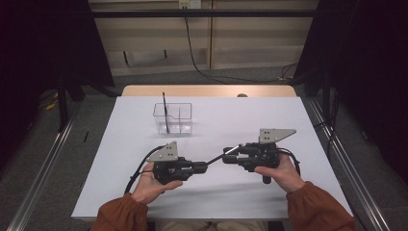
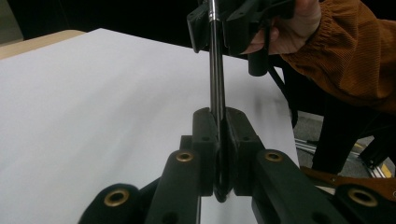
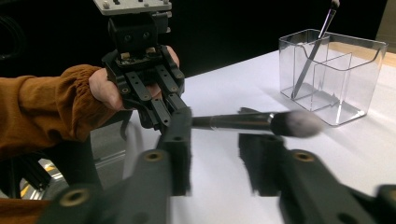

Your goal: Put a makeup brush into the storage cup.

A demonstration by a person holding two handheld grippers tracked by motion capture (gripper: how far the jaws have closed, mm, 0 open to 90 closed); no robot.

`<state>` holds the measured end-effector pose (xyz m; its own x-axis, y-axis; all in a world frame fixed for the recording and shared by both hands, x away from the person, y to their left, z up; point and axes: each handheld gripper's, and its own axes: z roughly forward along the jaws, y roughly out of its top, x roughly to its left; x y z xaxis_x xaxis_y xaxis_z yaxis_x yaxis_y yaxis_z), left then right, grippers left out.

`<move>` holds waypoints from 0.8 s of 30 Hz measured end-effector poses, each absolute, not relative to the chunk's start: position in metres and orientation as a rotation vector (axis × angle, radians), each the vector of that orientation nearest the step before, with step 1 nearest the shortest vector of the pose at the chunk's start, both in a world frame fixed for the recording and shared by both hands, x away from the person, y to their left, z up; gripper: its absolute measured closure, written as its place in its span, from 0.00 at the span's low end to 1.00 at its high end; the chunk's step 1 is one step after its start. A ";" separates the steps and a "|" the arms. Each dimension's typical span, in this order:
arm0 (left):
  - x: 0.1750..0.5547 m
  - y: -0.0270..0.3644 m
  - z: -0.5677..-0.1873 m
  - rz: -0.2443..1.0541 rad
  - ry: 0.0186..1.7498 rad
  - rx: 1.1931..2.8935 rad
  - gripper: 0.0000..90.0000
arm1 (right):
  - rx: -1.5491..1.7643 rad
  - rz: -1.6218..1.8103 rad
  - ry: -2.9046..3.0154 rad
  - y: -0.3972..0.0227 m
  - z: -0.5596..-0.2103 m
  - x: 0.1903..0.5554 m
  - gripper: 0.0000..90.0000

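A makeup brush (image 1: 219, 157) with a dark handle and a soft grey head (image 3: 296, 123) hangs above the white table between the two grippers. My left gripper (image 1: 204, 167) is shut on the handle end; in the left gripper view the handle (image 2: 215, 70) runs straight out from between its pads (image 2: 219, 121). My right gripper (image 1: 226, 158) faces it from the right. Its blurred jaws (image 3: 217, 149) stand apart on either side of the brush's ferrule and head, and I see no pad pressing on it.
A clear two-compartment holder (image 1: 173, 118) stands at the far middle-left of the table (image 1: 269, 120), with another thin brush (image 1: 165, 113) leaning in it. A person's hands in rust-coloured sleeves (image 1: 317, 207) hold the grippers near the front edge.
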<state>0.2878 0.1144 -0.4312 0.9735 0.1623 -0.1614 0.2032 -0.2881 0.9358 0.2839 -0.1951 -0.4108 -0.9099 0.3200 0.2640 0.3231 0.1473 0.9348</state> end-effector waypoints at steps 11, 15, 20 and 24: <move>0.287 0.112 -0.435 -0.043 0.252 1.892 0.93 | -0.670 -1.936 -2.337 -0.196 -0.412 0.286 0.83; 0.287 0.111 -0.436 -0.045 0.244 1.903 0.93 | -0.669 -1.935 -2.323 -0.196 -0.412 0.286 0.85; 0.287 0.109 -0.439 -0.043 0.232 1.919 0.93 | -0.659 -1.927 -2.301 -0.196 -0.411 0.286 0.88; 0.287 0.108 -0.442 -0.038 0.221 1.932 0.93 | -0.656 -1.912 -2.274 -0.196 -0.411 0.286 0.91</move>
<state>0.2871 0.1078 -0.4415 0.9818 0.1361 -0.1326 0.1727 -0.3480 0.9215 0.2860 -0.1960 -0.4112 -0.9022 0.2591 0.3447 0.3840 0.1193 0.9156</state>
